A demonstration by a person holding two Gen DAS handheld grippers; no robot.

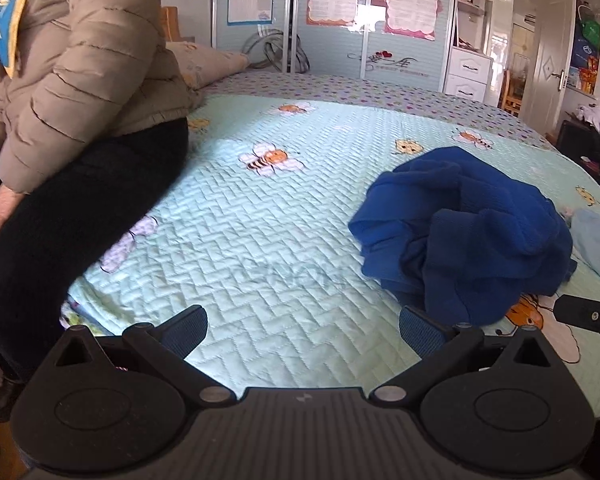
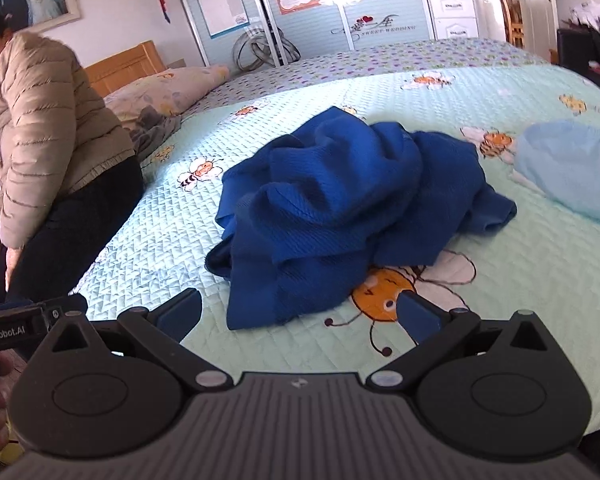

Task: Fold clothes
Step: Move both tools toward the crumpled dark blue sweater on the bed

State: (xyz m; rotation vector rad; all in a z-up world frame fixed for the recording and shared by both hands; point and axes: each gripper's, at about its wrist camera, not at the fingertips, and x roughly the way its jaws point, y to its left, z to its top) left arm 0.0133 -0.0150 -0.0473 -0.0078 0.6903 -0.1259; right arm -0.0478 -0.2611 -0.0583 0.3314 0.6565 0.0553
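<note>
Blue knit sweater (image 2: 340,208) lies crumpled in a heap on the bee-print quilt (image 2: 172,248), just ahead of the right gripper (image 2: 300,312), nothing folded yet. Both claws are spread wide and empty, the left gripper (image 1: 304,330) hanging over bare quilt beside the heap, probably lining up a hem to spread it flat.

Sunlit bedroom: quilted bee-print bed (image 1: 260,216), pale-blue wardrobe (image 1: 332,20), open door (image 1: 550,80).

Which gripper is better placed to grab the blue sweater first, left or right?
Right, probably. The right gripper is open with the blue sweater straight ahead, its hem just beyond the fingertips. The left gripper, also open, faces bare quilt, the sweater off to its right.
</note>
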